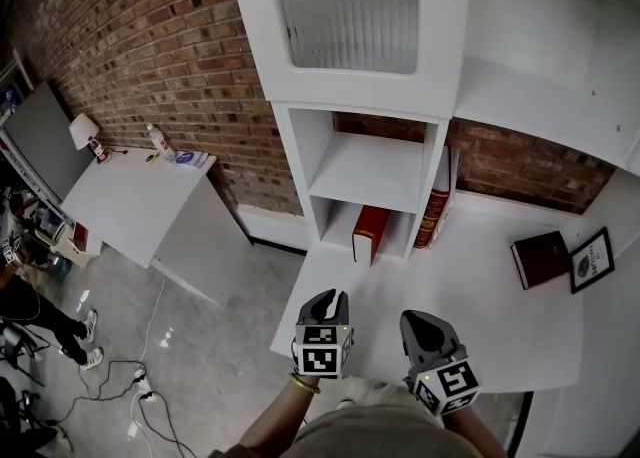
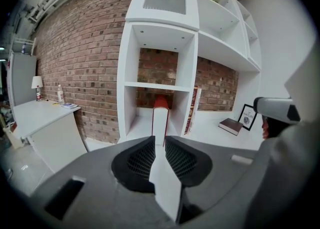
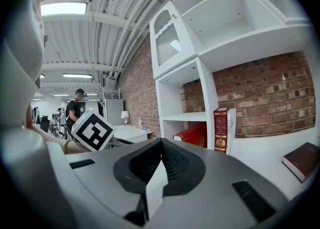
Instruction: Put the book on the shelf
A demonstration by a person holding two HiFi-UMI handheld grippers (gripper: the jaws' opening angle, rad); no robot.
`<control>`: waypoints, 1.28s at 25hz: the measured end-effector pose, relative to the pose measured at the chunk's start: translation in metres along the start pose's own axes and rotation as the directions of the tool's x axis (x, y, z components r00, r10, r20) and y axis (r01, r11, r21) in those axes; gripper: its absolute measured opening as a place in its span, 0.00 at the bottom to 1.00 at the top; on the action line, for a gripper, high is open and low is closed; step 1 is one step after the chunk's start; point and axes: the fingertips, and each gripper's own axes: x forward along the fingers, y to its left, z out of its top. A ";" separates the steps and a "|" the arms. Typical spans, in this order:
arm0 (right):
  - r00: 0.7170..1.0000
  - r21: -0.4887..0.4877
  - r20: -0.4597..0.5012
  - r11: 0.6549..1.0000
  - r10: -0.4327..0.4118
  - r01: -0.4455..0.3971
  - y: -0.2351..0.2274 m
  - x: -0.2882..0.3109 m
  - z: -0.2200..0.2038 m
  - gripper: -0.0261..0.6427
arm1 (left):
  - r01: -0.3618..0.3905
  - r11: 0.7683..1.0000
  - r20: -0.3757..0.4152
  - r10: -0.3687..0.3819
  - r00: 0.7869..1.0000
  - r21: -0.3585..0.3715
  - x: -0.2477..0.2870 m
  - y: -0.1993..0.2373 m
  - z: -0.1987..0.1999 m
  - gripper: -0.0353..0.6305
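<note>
Red book [image 1: 369, 233] stands upright in the shelf [image 1: 298, 166]'s low bay, straight beyond my left gripper [image 1: 328, 296]. That gripper's jaws sit nearly together, with only a slit between them and nothing in it. My right gripper [image 1: 415, 318] is clenched and empty. Farther off and to its right, a dark book [image 1: 540, 258] lies flat on the desk [image 1: 480, 306], well apart from the shelf. I judge that one goes next, and the right gripper is nearer to it.
</note>
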 end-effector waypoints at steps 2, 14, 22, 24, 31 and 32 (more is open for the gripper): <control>1.000 0.000 0.009 1.000 0.007 -0.007 0.004 -0.001 -0.002 0.05 | -0.006 1.000 0.004 0.006 1.000 -0.010 -0.007 0.001 -0.001 0.15; 0.999 0.006 0.034 1.000 0.029 -0.029 0.023 -0.007 -0.010 0.05 | -0.022 0.999 0.030 0.022 0.999 -0.028 -0.048 0.006 -0.012 0.08; 0.998 0.002 0.041 0.999 0.048 -0.048 0.036 -0.006 -0.016 0.05 | -0.022 0.999 0.031 0.023 0.999 -0.029 -0.069 0.012 -0.021 0.07; 0.998 0.003 0.034 0.999 0.054 -0.054 0.041 -0.005 -0.017 0.05 | -0.024 0.999 0.032 0.025 0.999 -0.034 -0.074 0.015 -0.023 0.07; 0.997 -0.010 0.048 0.998 0.059 -0.058 0.051 -0.001 -0.018 0.05 | -0.024 0.999 0.038 0.026 0.999 -0.044 -0.084 0.022 -0.027 0.07; 0.997 -0.013 0.049 0.998 0.058 -0.057 0.051 -0.001 -0.018 0.05 | -0.022 0.999 0.039 0.024 0.999 -0.044 -0.084 0.022 -0.027 0.07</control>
